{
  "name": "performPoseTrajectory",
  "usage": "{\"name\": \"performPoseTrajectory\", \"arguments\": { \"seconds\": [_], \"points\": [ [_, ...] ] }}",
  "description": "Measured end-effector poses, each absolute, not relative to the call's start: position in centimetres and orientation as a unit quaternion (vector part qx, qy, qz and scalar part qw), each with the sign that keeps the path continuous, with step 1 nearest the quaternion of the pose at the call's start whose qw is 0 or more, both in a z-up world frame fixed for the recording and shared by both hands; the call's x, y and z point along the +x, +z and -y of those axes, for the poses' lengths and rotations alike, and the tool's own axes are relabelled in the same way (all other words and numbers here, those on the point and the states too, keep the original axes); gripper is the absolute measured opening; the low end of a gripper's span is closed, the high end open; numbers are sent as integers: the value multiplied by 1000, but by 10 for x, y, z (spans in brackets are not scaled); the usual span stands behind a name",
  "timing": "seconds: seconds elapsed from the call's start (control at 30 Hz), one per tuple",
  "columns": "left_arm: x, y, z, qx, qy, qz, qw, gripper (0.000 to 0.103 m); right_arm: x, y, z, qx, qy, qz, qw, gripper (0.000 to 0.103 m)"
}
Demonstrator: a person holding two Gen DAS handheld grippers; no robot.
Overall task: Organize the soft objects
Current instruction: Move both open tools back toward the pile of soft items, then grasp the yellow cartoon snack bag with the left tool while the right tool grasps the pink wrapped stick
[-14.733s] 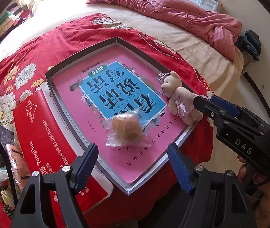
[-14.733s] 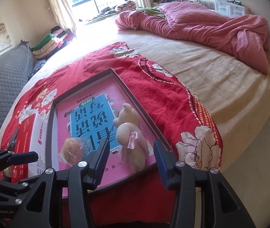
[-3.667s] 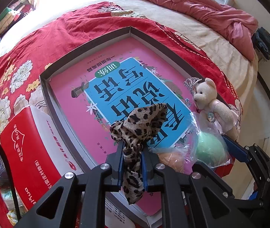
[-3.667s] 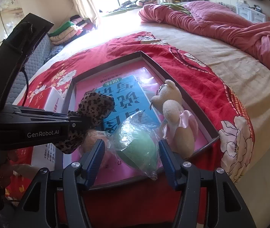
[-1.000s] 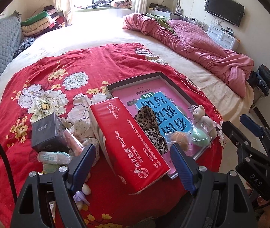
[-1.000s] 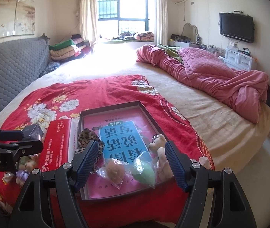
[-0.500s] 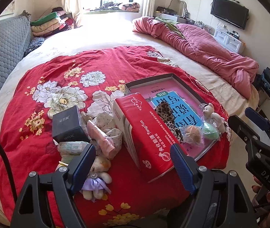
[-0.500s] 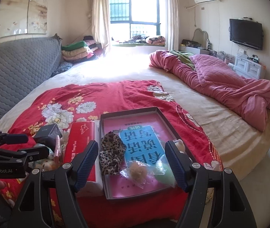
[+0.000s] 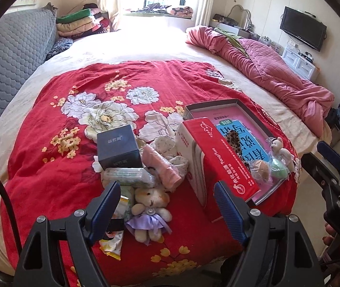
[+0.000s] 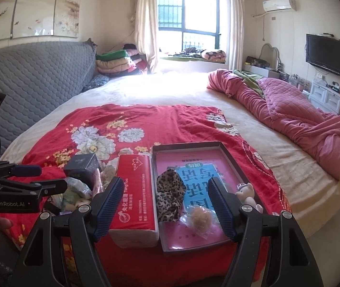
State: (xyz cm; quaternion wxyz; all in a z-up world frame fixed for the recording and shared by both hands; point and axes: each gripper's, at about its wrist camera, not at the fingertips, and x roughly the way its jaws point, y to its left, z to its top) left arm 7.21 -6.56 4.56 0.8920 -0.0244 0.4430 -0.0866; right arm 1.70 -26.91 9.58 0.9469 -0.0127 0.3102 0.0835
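A shallow grey tray (image 10: 232, 157) with a pink and blue book lining lies on the red floral blanket (image 9: 79, 129). In it lie a leopard-print scrunchie (image 10: 170, 191), a bagged orange puff (image 10: 199, 216), a bagged green puff (image 9: 278, 167) and a small cream bear (image 10: 247, 195). Left of the tray, a plush bunny in a purple dress (image 9: 149, 212) lies among loose items. My left gripper (image 9: 165, 208) is open and empty, held above the bunny. My right gripper (image 10: 164, 205) is open and empty, pulled back in front of the tray.
A red tissue pack (image 10: 135, 191) stands beside the tray. A dark box (image 9: 118, 147), a pink roll (image 9: 162, 165), a green-white packet (image 9: 124, 174) and wrappers lie in the pile. A pink quilt (image 10: 301, 119) is at far right; the bed edge is near.
Both grippers have pulled back and up from the tray. The left view has swung left, so the pile and the bunny now sit between its fingers.
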Motion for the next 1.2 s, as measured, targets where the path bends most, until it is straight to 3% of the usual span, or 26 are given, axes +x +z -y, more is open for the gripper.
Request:
{"name": "performPoseTrajectory", "arguments": {
  "seconds": [0.63,1.2],
  "points": [
    [54,23,-39,-64,4,-463,884,80,11,102,226,-34,141,-308,940,74],
    [54,-31,-39,-85,-33,-504,859,80,15,71,188,-78,177,-341,920,74]
  ]
}}
